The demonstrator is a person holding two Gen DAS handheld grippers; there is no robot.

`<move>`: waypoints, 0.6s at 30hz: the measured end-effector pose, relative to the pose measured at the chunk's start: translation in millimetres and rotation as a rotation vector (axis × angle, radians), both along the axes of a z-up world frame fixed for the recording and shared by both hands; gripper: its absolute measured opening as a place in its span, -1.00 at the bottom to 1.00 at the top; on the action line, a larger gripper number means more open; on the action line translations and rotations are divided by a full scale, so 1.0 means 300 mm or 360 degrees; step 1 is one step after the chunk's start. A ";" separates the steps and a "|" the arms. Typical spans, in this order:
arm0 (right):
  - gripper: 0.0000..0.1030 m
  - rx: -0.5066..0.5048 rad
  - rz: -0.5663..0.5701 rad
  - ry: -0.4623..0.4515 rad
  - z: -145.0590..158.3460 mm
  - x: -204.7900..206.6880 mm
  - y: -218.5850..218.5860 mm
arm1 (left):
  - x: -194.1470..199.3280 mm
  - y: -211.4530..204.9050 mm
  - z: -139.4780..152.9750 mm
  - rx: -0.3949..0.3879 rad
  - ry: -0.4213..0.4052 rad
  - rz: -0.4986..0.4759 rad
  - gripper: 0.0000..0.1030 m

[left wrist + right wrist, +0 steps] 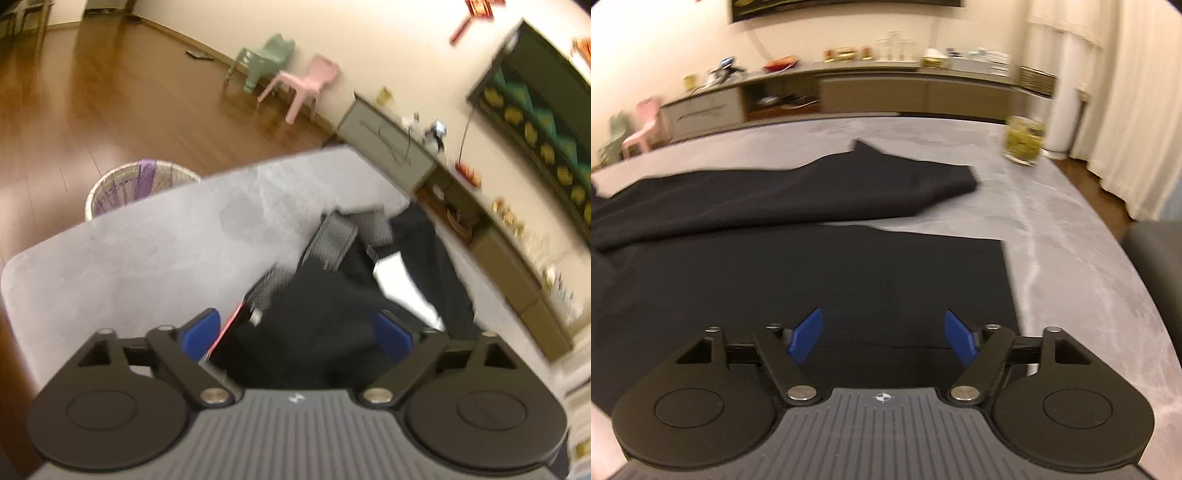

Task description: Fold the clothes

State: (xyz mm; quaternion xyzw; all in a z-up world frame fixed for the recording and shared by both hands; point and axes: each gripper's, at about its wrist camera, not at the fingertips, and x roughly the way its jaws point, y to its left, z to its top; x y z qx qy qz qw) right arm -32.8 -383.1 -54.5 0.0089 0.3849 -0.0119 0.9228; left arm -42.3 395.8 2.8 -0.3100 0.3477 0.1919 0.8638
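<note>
Black trousers point(798, 266) spread flat across grey table point(1052, 229), waistband end bunched under left gripper point(297, 334). Both left and right gripper point(882, 338) wide open, holding nothing. Risk: loose far leg sliding or creasing if only one layer pinched.

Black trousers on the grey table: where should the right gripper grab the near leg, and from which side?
Probably the near leg's cuff corner, coming in from the bare table on its right. The black trousers lie flat there with a straight exposed edge. The right gripper is open, holding nothing.
</note>
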 end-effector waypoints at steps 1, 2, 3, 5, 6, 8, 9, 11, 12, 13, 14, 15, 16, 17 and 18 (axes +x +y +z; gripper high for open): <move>0.55 -0.0017 0.0031 0.0010 -0.002 0.004 0.024 | 0.013 -0.013 -0.014 0.0034 0.0045 -0.0034 0.82; 0.56 -0.0029 0.0060 0.0020 -0.002 0.009 0.046 | 0.028 -0.026 -0.027 0.0075 0.0090 -0.0068 0.82; 0.58 -0.0036 0.0085 0.0028 -0.002 0.014 0.065 | 0.042 -0.039 -0.039 0.0116 0.0134 -0.0102 0.82; 0.58 -0.0051 0.0130 0.0040 -0.001 0.022 0.104 | 0.068 -0.063 -0.058 0.0194 0.0191 -0.0155 0.70; 0.58 -0.0055 0.0151 0.0045 -0.001 0.025 0.122 | 0.079 -0.073 -0.060 0.0231 0.0193 -0.0177 0.14; 0.58 -0.0057 0.0189 0.0059 -0.004 0.027 0.149 | 0.120 -0.070 -0.047 0.0270 0.0187 -0.0245 -0.28; 0.58 -0.0057 0.0203 0.0070 -0.007 0.028 0.157 | 0.140 -0.058 -0.026 0.0298 0.0145 -0.0253 -0.40; 0.58 -0.0051 0.0209 0.0107 -0.021 0.031 0.159 | 0.192 -0.016 0.077 0.0445 -0.0010 -0.0230 -0.44; 0.58 -0.0046 0.0201 0.0130 -0.031 0.034 0.153 | 0.201 0.018 0.130 0.0434 -0.0127 -0.0227 -0.44; 0.58 -0.0040 0.0189 0.0156 -0.042 0.037 0.144 | 0.209 0.052 0.180 0.0406 -0.0245 -0.0226 -0.44; 0.60 -0.0022 0.0172 0.0174 -0.053 0.039 0.126 | 0.217 0.079 0.211 0.0382 -0.0300 -0.0244 -0.39; 0.60 0.0013 0.0153 0.0177 -0.057 0.038 0.104 | 0.232 0.102 0.197 0.0334 -0.0250 -0.0265 -0.22; 0.60 0.0054 0.0136 0.0170 -0.055 0.034 0.081 | 0.249 0.125 0.176 0.0283 -0.0182 -0.0287 -0.13; 0.60 0.0112 0.0118 0.0162 -0.053 0.028 0.056 | 0.255 0.137 0.134 0.0226 -0.0071 -0.0278 -0.09; 0.60 0.0201 0.0100 0.0150 -0.047 0.020 0.026 | 0.259 0.147 0.088 0.0169 0.0048 -0.0264 -0.09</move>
